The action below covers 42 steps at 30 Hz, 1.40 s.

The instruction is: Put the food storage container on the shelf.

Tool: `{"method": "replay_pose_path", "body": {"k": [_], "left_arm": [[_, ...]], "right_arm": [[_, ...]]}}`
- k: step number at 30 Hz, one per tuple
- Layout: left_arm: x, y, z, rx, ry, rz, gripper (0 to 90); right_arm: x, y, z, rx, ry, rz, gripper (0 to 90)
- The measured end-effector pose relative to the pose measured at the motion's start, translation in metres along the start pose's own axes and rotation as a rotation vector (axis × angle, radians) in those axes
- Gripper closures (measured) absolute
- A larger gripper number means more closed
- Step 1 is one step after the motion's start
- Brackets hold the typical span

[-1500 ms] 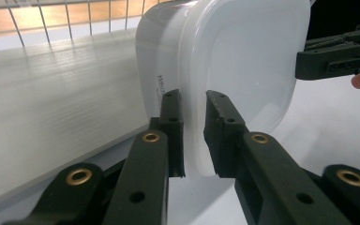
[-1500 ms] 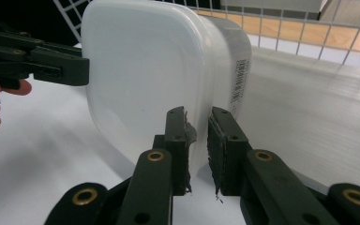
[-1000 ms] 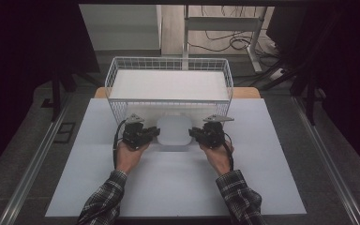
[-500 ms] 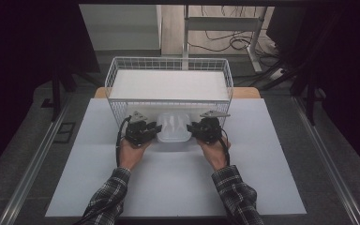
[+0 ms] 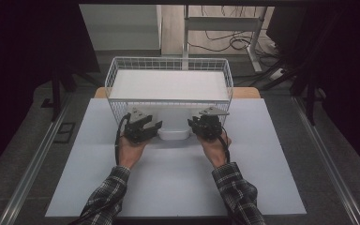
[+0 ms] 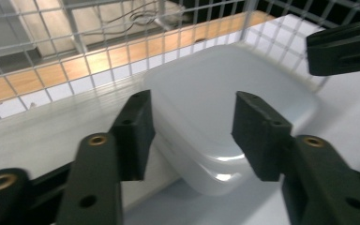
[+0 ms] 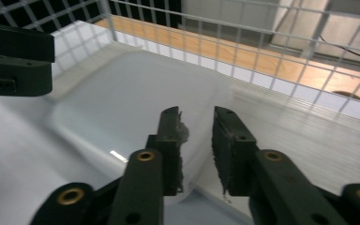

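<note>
the white plastic container (image 5: 174,125) sits on the bench against the wire basket (image 5: 117,89). my left gripper (image 6: 194,136) gapes around its corner; my right gripper (image 7: 197,150) nearly pinches its rim. next, i'd judge, close both and lift.

From above, your two black grippers cover the sides of the translucent white plastic container (image 5: 174,126), and its 12 o'clock edge merges with the white wire basket (image 5: 122,77). Contact at your right gripper (image 7: 197,117) is unclear.
</note>
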<state>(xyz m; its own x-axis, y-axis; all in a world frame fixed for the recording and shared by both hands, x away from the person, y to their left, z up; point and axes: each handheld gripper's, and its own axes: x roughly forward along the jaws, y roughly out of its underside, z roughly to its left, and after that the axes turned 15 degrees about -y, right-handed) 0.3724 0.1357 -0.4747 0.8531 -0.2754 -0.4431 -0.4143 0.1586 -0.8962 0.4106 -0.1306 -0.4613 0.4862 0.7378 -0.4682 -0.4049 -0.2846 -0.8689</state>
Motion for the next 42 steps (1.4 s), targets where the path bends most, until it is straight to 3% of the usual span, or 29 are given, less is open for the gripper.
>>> {"method": "replay_pose_path", "body": {"k": [2, 3, 7, 9, 15, 20, 21, 25, 27, 32, 35, 42], "left_arm": [[-0.009, 0.003, -0.001, 0.007, 0.015, -0.01, 36.0], [-0.014, 0.005, -0.001, 0.008, 0.024, -0.013, 32.7], [-0.037, 0.016, -0.002, 0.008, 0.042, -0.014, 23.5], [-0.048, 0.024, -0.001, 0.004, 0.048, 0.002, 13.3], [-0.085, 0.06, 0.003, -0.017, 0.059, 0.035, 4.1], [-0.103, 0.078, 0.003, 0.011, 0.035, 0.059, 1.1], [-0.113, 0.086, 0.003, 0.022, 0.013, 0.054, 1.0], [-0.127, 0.097, 0.003, 0.028, 0.002, 0.037, 0.6], [-0.137, 0.107, 0.002, 0.051, -0.002, 0.032, 0.6], [-0.147, 0.116, 0.0, 0.089, -0.008, 0.023, 1.1], [-0.151, 0.118, 0.0, 0.097, 0.008, 0.004, 1.4], [-0.15, 0.119, -0.002, 0.111, 0.018, -0.012, 1.4]], "right_arm": [[-0.005, 0.0, 0.006, -0.02, -0.025, 0.001, 79.3], [-0.009, 0.0, 0.013, -0.055, -0.044, 0.004, 83.8], [-0.016, 0.001, 0.022, -0.086, -0.072, 0.017, 89.0], [-0.021, 0.002, 0.028, -0.09, -0.103, 0.02, 89.2], [-0.02, 0.012, 0.035, -0.066, -0.154, 0.03, 89.1], [-0.01, 0.022, 0.041, -0.077, -0.171, 0.067, 89.1], [-0.008, 0.023, 0.042, -0.082, -0.174, 0.07, 89.1], [0.002, 0.028, 0.044, -0.09, -0.189, 0.086, 89.1], [0.008, 0.031, 0.045, -0.092, -0.187, 0.095, 89.1], [0.023, 0.034, 0.045, -0.089, -0.186, 0.112, 89.1], [0.035, 0.036, 0.04, -0.095, -0.16, 0.129, 89.2], [0.042, 0.034, 0.032, -0.068, -0.153, 0.118, 89.3]]}}
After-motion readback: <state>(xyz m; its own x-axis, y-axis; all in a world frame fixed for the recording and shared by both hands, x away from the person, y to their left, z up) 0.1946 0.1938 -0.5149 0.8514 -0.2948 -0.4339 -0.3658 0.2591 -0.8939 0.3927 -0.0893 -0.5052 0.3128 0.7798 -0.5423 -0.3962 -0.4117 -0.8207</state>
